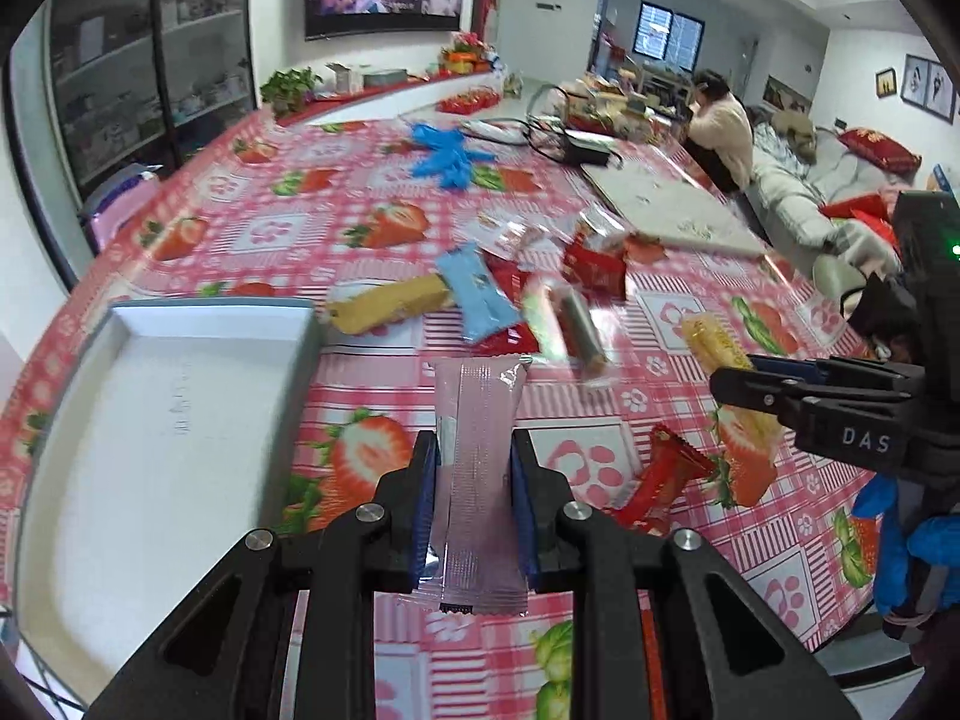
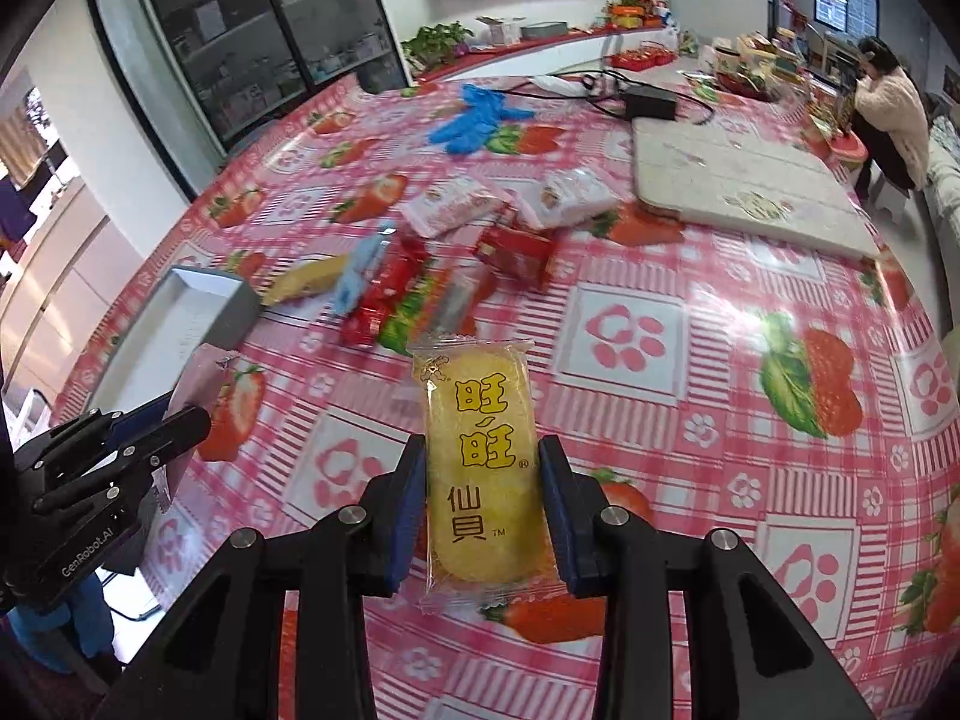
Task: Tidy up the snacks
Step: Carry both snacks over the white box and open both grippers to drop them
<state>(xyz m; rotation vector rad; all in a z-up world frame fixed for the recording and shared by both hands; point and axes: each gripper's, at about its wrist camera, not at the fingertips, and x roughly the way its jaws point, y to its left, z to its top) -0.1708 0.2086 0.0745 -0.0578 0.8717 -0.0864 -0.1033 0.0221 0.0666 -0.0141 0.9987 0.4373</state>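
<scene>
My left gripper [image 1: 474, 450] is shut on a pale pink snack packet [image 1: 477, 468] and holds it above the strawberry tablecloth, just right of the white tray [image 1: 150, 420]. My right gripper [image 2: 483, 462] is shut on a yellow rice cracker packet [image 2: 483, 468] with Chinese print, lifted over the table. The right gripper [image 1: 738, 387] with the yellow packet [image 1: 714, 339] shows at the right of the left wrist view. The left gripper [image 2: 192, 414] with the pink packet [image 2: 201, 378] shows at the left of the right wrist view, near the tray [image 2: 180, 324].
A pile of loose snacks lies mid-table: a blue packet [image 1: 480, 291], a yellow wafer [image 1: 390, 303], red packets [image 1: 594, 267], a red candy [image 1: 663, 480]. Blue gloves [image 1: 447, 153], a white board [image 1: 672, 210] and cables lie farther back. A person sits at the far right.
</scene>
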